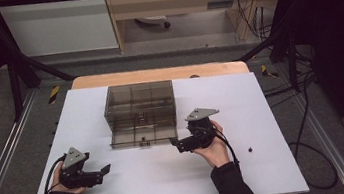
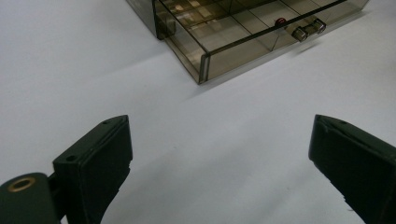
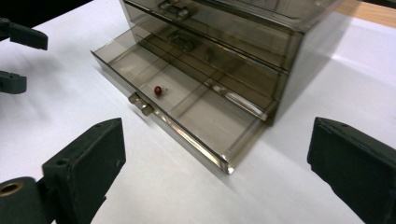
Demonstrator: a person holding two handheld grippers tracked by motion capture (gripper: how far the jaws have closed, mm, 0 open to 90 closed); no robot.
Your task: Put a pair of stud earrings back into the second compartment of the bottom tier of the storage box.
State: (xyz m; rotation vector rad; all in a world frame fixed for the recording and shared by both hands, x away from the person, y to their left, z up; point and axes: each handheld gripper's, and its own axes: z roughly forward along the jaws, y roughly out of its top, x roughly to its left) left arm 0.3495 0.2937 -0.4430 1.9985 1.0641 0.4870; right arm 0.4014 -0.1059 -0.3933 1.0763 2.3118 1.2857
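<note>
Scene: a smoked-plastic drawer cabinet (image 1: 140, 112) stands mid-desk (image 1: 269, 165), a person's hands at either side.
Drawer: the bottom drawer (image 3: 187, 119) is pulled out, its small knob (image 3: 141, 104) facing the person.
Contents: a red bead (image 3: 159, 89) lies inside the drawer, near the front wall.
Left tongs (image 1: 105, 171): spread, empty, well short of the cabinet.
Right tongs (image 1: 175, 144): spread, empty, just beside the drawer front.
Progress: bead apparently stowed; the drawer is not yet shut.
</note>
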